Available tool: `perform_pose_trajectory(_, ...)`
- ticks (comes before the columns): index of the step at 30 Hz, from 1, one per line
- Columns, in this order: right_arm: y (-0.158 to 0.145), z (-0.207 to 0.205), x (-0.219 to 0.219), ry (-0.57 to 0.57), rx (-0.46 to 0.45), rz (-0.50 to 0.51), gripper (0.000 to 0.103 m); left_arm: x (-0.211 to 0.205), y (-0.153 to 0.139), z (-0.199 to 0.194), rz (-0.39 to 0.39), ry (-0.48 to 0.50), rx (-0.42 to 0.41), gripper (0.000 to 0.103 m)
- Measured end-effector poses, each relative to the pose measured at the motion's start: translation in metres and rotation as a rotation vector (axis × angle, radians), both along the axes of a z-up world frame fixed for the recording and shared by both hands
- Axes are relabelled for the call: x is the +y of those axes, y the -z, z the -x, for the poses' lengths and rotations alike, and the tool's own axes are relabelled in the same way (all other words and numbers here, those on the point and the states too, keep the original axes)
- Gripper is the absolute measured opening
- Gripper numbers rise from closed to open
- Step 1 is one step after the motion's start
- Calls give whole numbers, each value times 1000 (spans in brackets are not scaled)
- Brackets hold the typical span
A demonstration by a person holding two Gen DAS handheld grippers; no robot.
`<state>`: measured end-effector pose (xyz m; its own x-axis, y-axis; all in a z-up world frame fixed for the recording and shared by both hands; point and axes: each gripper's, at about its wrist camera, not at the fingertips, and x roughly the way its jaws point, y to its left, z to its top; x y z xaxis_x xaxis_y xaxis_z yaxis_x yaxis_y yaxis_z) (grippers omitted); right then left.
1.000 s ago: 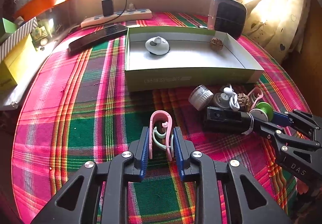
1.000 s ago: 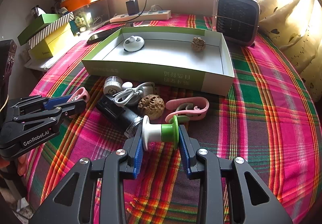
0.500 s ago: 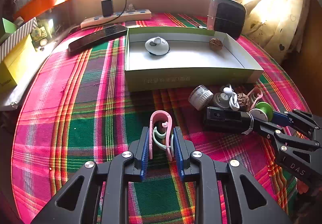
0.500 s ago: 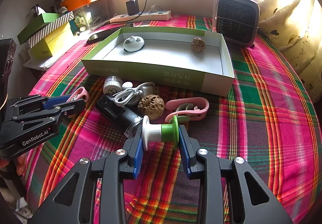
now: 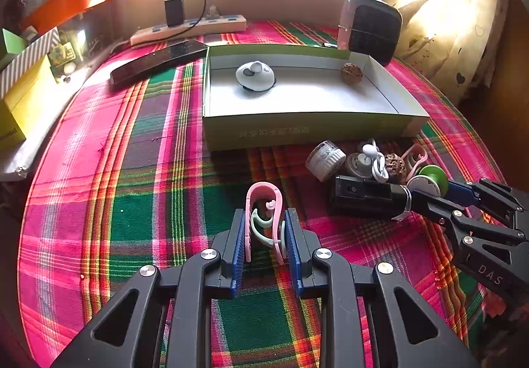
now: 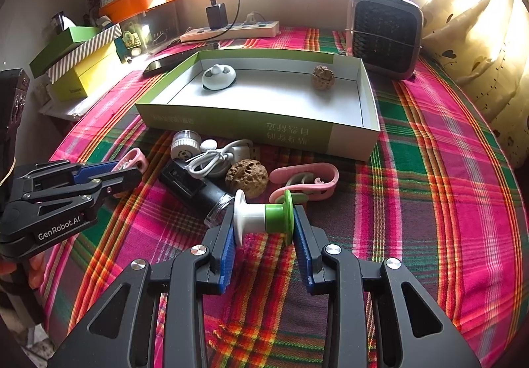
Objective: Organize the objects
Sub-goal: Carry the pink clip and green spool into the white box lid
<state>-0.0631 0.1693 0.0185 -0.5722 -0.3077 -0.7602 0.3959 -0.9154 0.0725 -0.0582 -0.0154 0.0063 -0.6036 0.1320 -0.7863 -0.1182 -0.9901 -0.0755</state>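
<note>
My left gripper is shut on a pink clip that stands upright on the plaid cloth. My right gripper is shut on a white and green spool, pads pressing its two end flanges. Ahead lies a shallow green box holding a white round gadget and a walnut. In front of the box sits a cluster: a second walnut, a black cylinder, a white cable, a white jar and another pink clip.
A small heater stands at the back right, a power strip with a charger along the wall, a phone left of the box. Stacked boxes and an orange tray line the left edge.
</note>
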Motion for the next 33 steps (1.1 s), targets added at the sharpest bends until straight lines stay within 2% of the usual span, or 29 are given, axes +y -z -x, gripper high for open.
perform_pose_trajectory(10,-17,2,4,10,43,15,33,-7,-21,0,-31,7,45,21)
perform_pose_trajectory(17,-32,13,9,29,77,12,33,-11,-32,15,-36,8,61,21)
perform_pose_trajectory(33,-40,79,10,60,87,-27,33,-8,-40,72,-36,9,59,21)
